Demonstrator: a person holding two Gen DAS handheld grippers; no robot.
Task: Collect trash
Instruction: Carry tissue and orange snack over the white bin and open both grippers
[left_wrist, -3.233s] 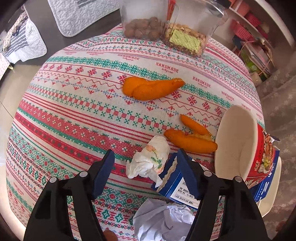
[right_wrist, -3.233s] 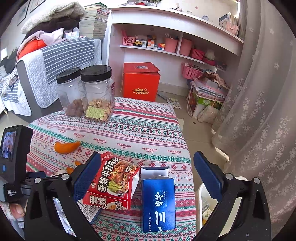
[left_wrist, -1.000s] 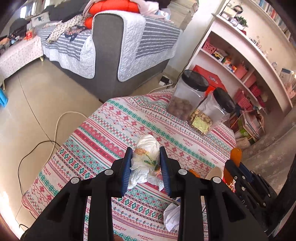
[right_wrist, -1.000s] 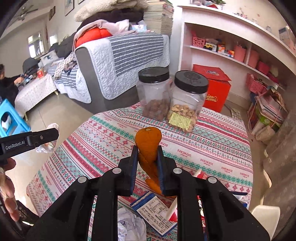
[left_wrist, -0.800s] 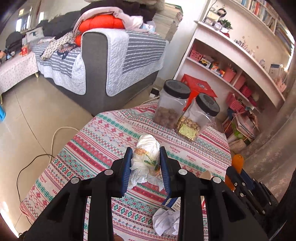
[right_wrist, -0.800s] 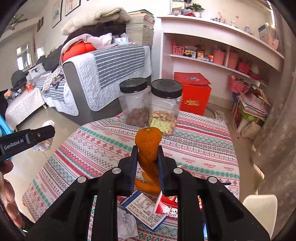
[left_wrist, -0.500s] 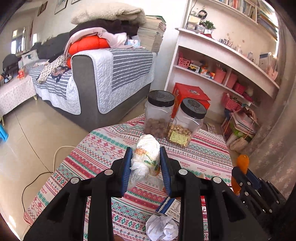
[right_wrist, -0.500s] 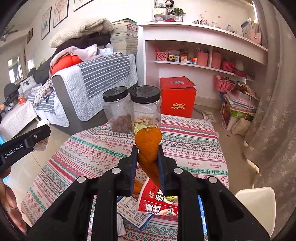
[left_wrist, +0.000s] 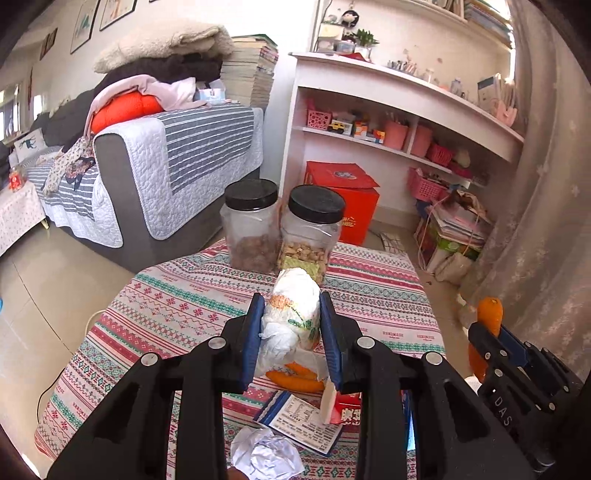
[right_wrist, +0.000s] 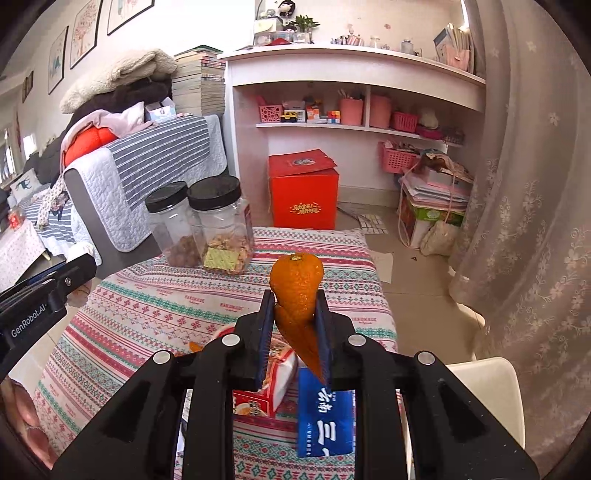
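A crumpled tissue wad (left_wrist: 291, 314) was found clamped between the two fingers of the left gripper (left_wrist: 291, 325), held raised above the patterned tablecloth (left_wrist: 177, 302). A strip of orange peel (right_wrist: 297, 295) was found pinched between the closed fingers of the right gripper (right_wrist: 294, 325), its rounded end projecting beyond the fingertips. Below the left fingers, a ball of white paper (left_wrist: 266, 456) and a printed leaflet (left_wrist: 299, 419) were noted on the cloth, with further peel pieces (left_wrist: 295, 380) just past them. Below the right fingers, a red noodle carton (right_wrist: 264, 384) and a blue box (right_wrist: 325, 413) were recorded side by side. Ahead of both pairs of fingers, two black-lidded jars (left_wrist: 284, 225) were seen standing together at the far edge of the table. Beyond these, a red box (right_wrist: 303, 192) was observed on the floor before white shelving (right_wrist: 354, 92).
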